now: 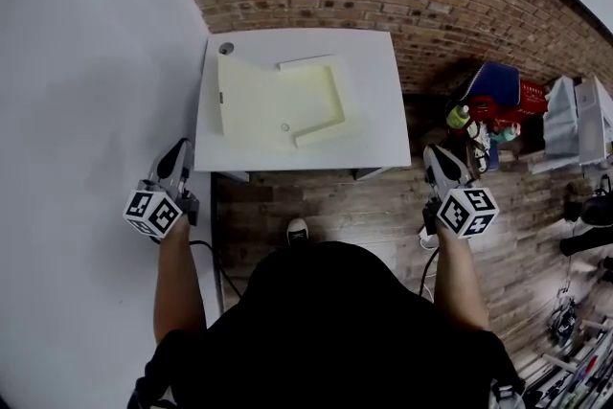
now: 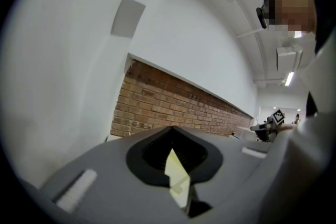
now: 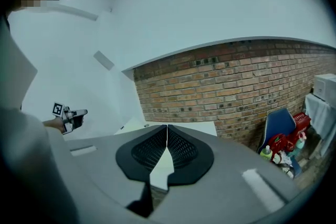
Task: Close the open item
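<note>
We judge nothing is done yet. The box lies open in the middle of the counter, holding only a small round bit we cannot identify. Our left gripper and right gripper hang just off the counter's near corners, jaws closed and empty.

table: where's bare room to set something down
Bare white table runs as a strip between the open pale yellow case and the table's right edge, plus a narrower strip along its near edge. The case fills the left side; the floor by the red basket is cluttered.
</note>
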`<state>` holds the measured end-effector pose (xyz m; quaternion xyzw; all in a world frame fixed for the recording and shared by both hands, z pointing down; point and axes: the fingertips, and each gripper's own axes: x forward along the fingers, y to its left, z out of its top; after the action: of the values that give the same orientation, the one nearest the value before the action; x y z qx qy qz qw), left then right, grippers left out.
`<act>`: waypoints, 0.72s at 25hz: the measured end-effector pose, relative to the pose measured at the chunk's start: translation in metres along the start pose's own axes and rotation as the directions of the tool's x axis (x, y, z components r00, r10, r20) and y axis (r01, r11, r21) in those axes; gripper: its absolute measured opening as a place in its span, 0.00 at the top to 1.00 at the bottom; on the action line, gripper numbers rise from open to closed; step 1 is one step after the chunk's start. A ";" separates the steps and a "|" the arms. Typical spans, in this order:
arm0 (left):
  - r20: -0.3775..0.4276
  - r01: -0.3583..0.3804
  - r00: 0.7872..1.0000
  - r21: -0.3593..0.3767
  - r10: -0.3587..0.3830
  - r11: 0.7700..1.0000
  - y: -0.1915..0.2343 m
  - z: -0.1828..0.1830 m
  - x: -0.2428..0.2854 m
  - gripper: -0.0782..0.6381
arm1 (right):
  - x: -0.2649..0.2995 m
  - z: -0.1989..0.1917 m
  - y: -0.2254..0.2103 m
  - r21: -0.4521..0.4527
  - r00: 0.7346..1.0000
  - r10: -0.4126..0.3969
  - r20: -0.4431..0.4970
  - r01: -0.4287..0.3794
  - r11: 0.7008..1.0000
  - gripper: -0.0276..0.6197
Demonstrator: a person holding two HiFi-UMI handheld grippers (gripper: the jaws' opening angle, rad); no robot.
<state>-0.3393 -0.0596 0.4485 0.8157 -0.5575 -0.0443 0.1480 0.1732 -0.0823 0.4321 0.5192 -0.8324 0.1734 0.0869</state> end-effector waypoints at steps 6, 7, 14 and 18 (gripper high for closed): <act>-0.015 0.020 1.000 -0.004 -0.020 1.000 0.027 0.005 0.019 0.89 | 0.025 0.000 0.011 0.007 1.000 -0.017 -0.009 0.017 1.000 0.95; -0.019 0.025 1.000 -0.003 -0.025 1.000 0.030 0.006 0.024 0.89 | 0.027 0.000 0.012 0.007 1.000 -0.022 -0.012 0.022 1.000 0.95; -0.043 0.047 0.998 -0.002 -0.047 0.999 0.051 0.006 0.052 0.89 | 0.041 0.000 0.018 0.012 0.999 -0.041 -0.020 0.041 0.999 0.95; -0.069 0.068 0.996 0.045 -0.065 0.997 0.050 0.003 0.064 0.89 | 0.042 -0.004 0.018 0.016 0.998 -0.053 -0.029 0.054 0.998 0.95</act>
<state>-0.3611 -0.1360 0.4663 0.8381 -0.5256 -0.0085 0.1460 0.1377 -0.1088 0.4456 0.5395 -0.8154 0.1852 0.0992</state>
